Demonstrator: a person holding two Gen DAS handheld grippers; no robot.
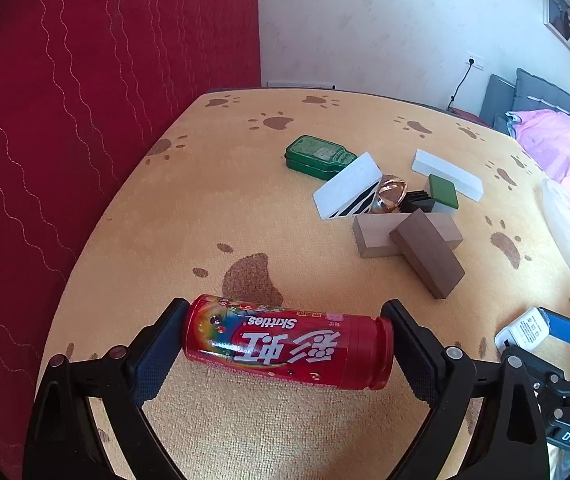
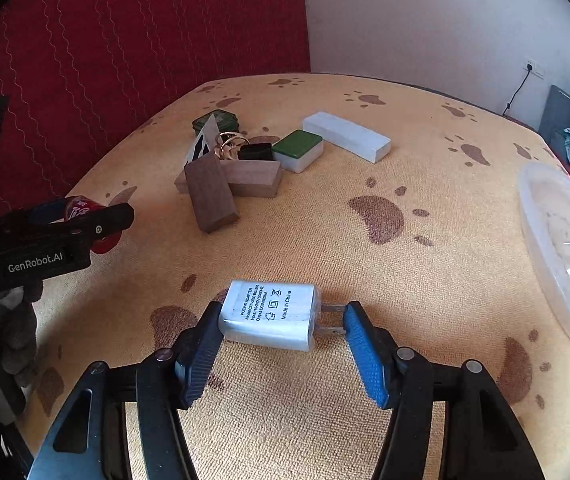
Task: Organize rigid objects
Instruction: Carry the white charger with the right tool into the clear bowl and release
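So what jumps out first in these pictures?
A bright red Skittles tube lies crosswise, clamped end to end in the left gripper at the near edge of the paw-print tablecloth. Beside it, the right gripper has a white power adapter between its blue pads, prongs toward the right pad. Farther back sits a jumble of wooden blocks and a green tin.

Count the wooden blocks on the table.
2. The dark wooden block leans across the light wooden block, mid-table beside the keyring clutter; that pile could hide more.
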